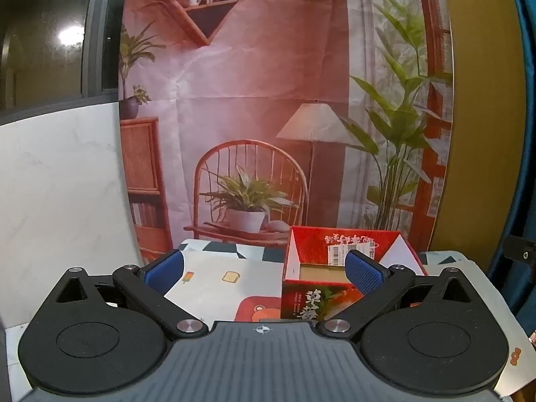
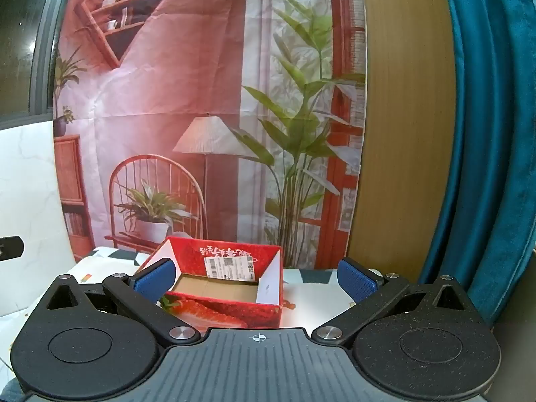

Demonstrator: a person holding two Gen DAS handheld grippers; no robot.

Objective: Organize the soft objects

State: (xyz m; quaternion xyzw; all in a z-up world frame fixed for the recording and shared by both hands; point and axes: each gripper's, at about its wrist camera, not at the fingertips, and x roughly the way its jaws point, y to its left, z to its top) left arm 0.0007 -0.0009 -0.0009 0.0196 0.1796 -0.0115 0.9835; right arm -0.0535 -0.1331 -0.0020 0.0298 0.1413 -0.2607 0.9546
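Both grippers, left [image 1: 264,269] and right [image 2: 256,278], hover with jaws spread wide, nothing between them. The box [image 2: 231,288] sits on the table [image 1: 207,279] just ahead: red, strawberry-printed, top open, cardboard floor bare, white label inside its far wall.

my view: tabletop [image 1: 207,269] under a cartoon-print cloth, open red strawberry box [image 2: 231,311] sitting on it, inside looks empty to me

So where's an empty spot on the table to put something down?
Left of the red box, the white cloth is bare up to the marble wall. Right of the box, a smaller strip lies open before the blue curtain. The box itself looks empty.
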